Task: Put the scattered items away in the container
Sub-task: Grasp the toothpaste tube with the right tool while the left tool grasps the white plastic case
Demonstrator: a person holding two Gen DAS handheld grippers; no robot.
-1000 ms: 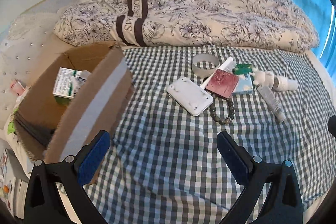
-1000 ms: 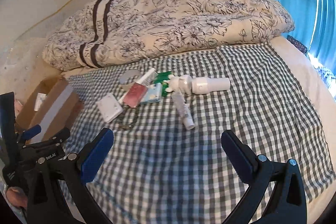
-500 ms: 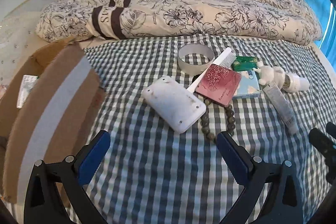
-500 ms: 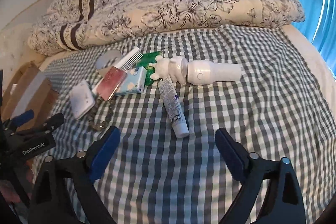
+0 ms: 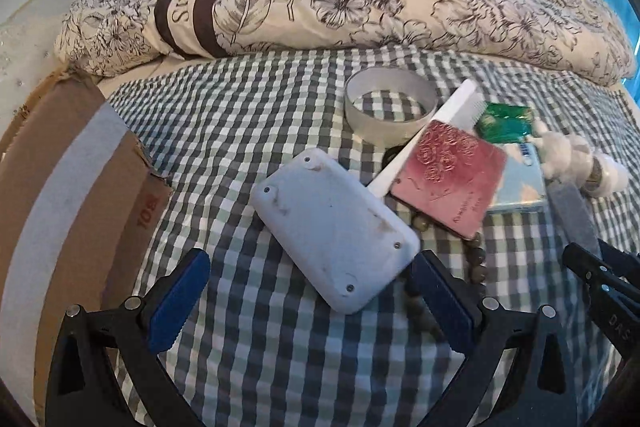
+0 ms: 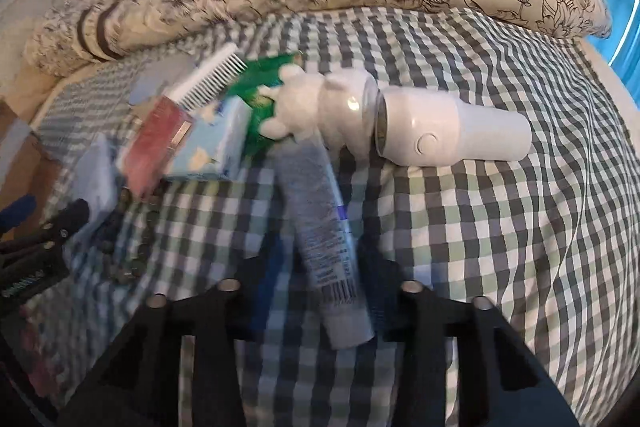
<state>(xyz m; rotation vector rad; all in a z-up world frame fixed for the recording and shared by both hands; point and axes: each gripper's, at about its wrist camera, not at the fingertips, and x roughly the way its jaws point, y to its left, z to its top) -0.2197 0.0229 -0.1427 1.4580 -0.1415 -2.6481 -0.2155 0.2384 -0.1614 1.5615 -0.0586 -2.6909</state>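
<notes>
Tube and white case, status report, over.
Right hand-held gripper astride tube, not closed. Left hand-held gripper open at white case. Beads alongside.

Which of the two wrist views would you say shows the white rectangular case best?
The left wrist view: the white rectangular case lies sharp and whole between the open left gripper fingers. In the right wrist view it is only a blurred pale sliver at the left edge, partly hidden.
</notes>
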